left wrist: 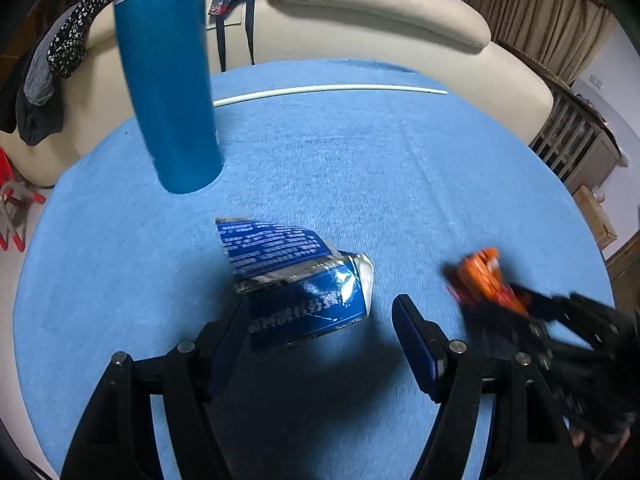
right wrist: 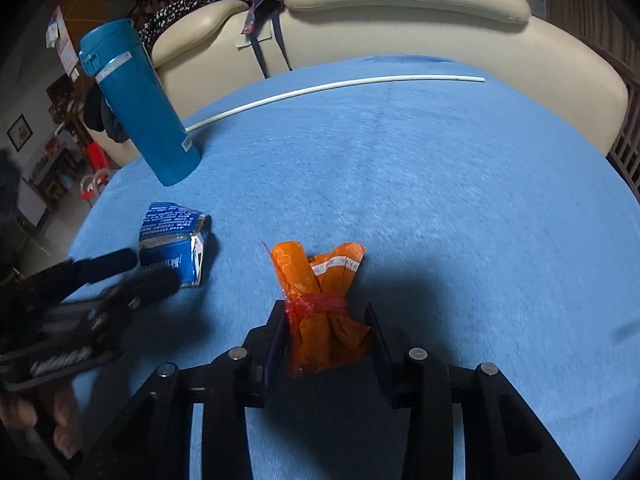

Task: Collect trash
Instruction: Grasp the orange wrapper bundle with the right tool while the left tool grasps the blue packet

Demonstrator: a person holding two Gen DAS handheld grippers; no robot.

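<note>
Trash on the counter, which is covered with a blue cloth, comes to two items. An orange wrapper bundle, tied with a red band, sits between the pads of the right gripper, which is clamped shut on its lower part; the bundle's bottom end is hidden behind the gripper body. In the left wrist view the same bundle and gripper are blurred and partly cut off at the right edge.

A crumpled blue foil packet lies on the cloth just ahead of the left gripper, toward its left finger. The near corner of the packet is covered by that finger, so contact cannot be judged. The jaws stand wide apart and hold nothing. Print on the packet is too small to read.

A teal flask stands upright beyond the packet, ahead and to the left of the left gripper; its cap is cut off at the top of that view. A thin white rod lies across the far side of the counter, its left end hidden behind the flask. A cream sofa stands behind.
</note>
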